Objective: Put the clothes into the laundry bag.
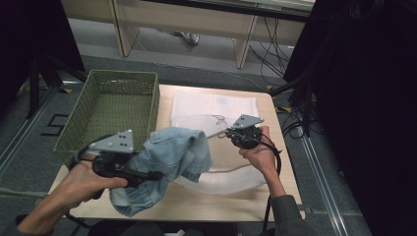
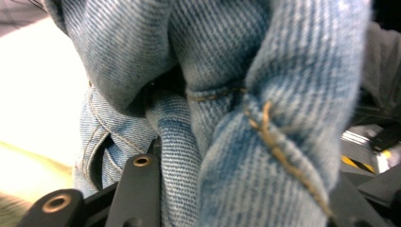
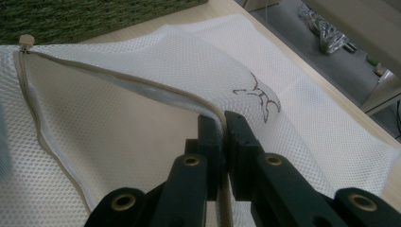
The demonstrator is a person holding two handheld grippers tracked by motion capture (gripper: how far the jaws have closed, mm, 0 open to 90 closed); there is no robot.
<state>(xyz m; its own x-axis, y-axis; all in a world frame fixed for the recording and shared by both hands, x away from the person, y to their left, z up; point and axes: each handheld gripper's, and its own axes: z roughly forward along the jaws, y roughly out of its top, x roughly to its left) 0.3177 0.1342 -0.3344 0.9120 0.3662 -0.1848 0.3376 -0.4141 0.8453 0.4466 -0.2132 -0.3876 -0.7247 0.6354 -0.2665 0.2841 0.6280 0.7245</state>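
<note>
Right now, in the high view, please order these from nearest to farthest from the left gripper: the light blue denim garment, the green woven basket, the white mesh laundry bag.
1. The light blue denim garment: held in the left gripper, bunched between its jaws.
2. The green woven basket: just beyond it, on the table's left side.
3. The white mesh laundry bag: farther right, its zipped edge pinched by the right gripper.

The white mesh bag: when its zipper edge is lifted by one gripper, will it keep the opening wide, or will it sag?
Probably it sags. The white mesh bag looks thin and soft; only the edge pinched by the right gripper rises, while the rest lies on the table. It seems light, so the denim garment in the left gripper may drag it along.
</note>
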